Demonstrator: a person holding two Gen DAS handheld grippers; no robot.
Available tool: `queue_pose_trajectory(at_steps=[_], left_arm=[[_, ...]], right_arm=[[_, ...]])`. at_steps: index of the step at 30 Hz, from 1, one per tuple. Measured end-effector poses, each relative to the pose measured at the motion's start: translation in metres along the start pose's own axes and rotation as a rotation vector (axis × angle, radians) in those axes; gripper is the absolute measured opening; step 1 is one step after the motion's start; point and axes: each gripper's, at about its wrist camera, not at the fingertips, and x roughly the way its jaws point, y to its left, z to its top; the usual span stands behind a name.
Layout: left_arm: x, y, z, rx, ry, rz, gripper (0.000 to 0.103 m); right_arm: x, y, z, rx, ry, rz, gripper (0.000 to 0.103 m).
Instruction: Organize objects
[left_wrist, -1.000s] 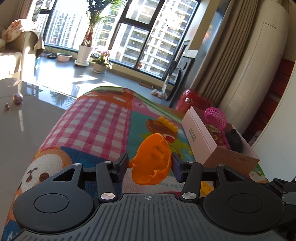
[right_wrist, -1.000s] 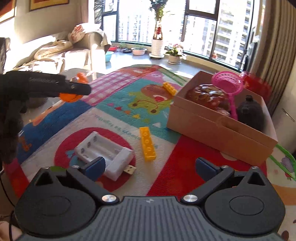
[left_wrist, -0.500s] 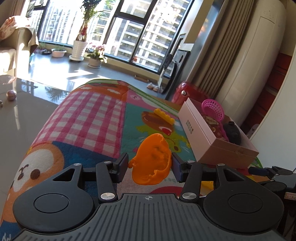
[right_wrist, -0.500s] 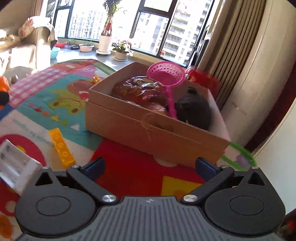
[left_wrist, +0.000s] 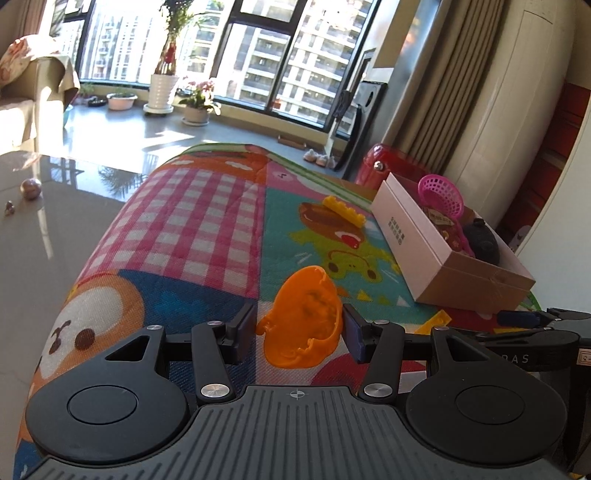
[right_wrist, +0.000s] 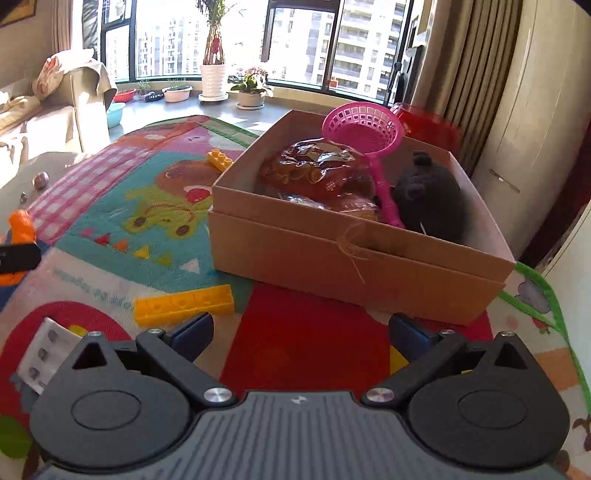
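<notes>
My left claw (left_wrist: 299, 334) pinches the orange toy (left_wrist: 301, 321); right claw (right_wrist: 301, 334) spread, empty. Carry it level to the box (left_wrist: 443, 254) ahead-right, release above the interior.

- Potted plants (right_wrist: 213, 79) on window ledge, sunlit.
- Sofa (right_wrist: 55, 107) with cushion, far left.
- Beige curtain (left_wrist: 436, 92) beside white floor air conditioner (left_wrist: 509, 110).
- Glossy grey floor (left_wrist: 55, 221).
</notes>
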Motion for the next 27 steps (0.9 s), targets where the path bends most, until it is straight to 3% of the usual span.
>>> queue_pose_trajectory(at_steps=[8,13,16,21,23,27], left_arm=[[-0.002,0.008,-0.002,-0.02,0.005,-0.008,0.055],[-0.003,0.013,-0.002,-0.031,0.005,-0.012,0.055],[-0.002,0.014,-0.003,-0.031,0.014,-0.018,0.055],[-0.005,0.011,-0.006,-0.016,0.023,-0.021,0.055],[-0.006,0.008,-0.006,-0.001,0.031,-0.025,0.055],[-0.006,-0.005,-0.009,0.061,0.06,-0.028,0.055]], right_arm=[[0.0,0.018,0.002,-0.037,0.004,0.055,0.102],[-0.002,0.027,-0.001,-0.074,0.013,0.173,0.102],[0.0,0.034,-0.002,-0.113,-0.001,0.188,0.1],[0.013,0.03,0.008,-0.061,0.01,0.202,0.087],[0.011,0.031,0.011,-0.074,0.011,0.198,0.064],[-0.003,0.035,0.007,-0.121,-0.016,0.189,0.063]])
